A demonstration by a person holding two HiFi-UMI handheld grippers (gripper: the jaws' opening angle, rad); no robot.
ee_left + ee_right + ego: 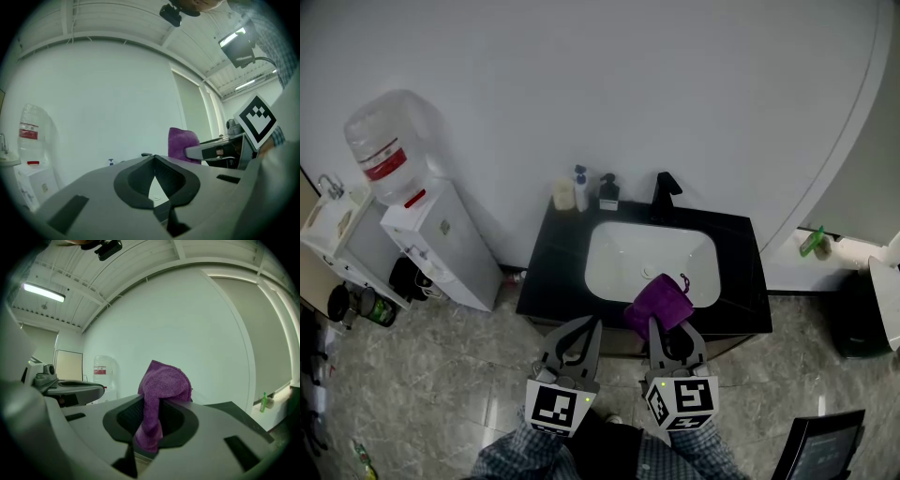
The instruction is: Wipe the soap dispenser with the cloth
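Cloth (659,305) bunched in my right tool (657,325) — soap dispenser (608,192) standing at the back of the black surface (551,274).
Right tool clamped on the purple cloth over the sink's (614,267) front edge; left tool (592,322) beside it — tips together, holding nothing.

Purple cloth (659,302): soft, nappy terry, matt. Right gripper (661,326) at six o'clock is smooth matt grey plastic. Vanity top (553,255) is glossy black, and the basin (619,272) is shiny glazed white. Water jug (386,141) at ten o'clock is clear plastic. Floor (441,375): polished stone-look tiles.
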